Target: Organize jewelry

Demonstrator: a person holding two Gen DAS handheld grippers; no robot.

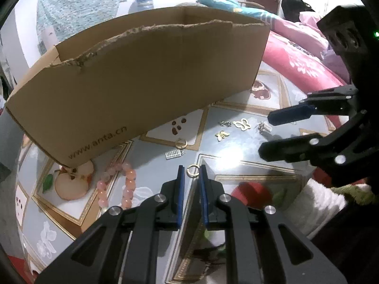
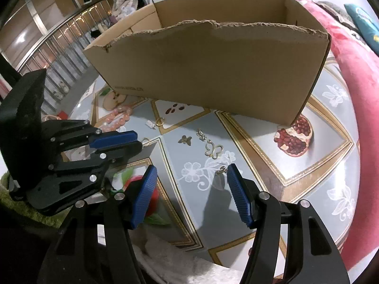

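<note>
Left wrist view. Gold ring [image 1: 192,170], a thin plain hoop, sits between the tips of the left gripper [image 1: 192,171]; jaws nearly together, blue pads [image 1: 181,184] at each side of the hoop and seemingly pinching it, its opening facing the camera. Whether it is lifted off the tabletop [image 1: 236,146] cannot be told. Second gold ring [image 1: 181,143] lies farther in, toward the cardboard box [image 1: 142,78], with a small silver charm [image 1: 174,154] just beside it. Pink bead bracelet [image 1: 118,184] lies to the left, near the box's near corner, long axis running toward the camera. Toward the right edge: an outline gold butterfly [image 1: 242,124], a solid gold butterfly [image 1: 221,135], a small silver cluster [image 1: 225,123], and a silver clip piece [image 1: 264,126]. Right gripper [image 1: 267,133] hangs over that clip piece, jaws well apart, nothing in them. Box has a torn upper rim and stands at the far side.

Right wrist view. Right gripper [image 2: 191,177] wide open and empty; a small silver pendant [image 2: 220,176] lies on the tabletop [image 2: 331,146] just inside its right pad [image 2: 236,189], not clamped. Outline butterfly [image 2: 214,150] lies with wings spread toward the box [image 2: 213,66]; solid butterfly [image 2: 185,139] to its left. Left gripper [image 2: 139,142] at the left, jaws close, the ring [image 2: 145,140] at its tips.
</note>
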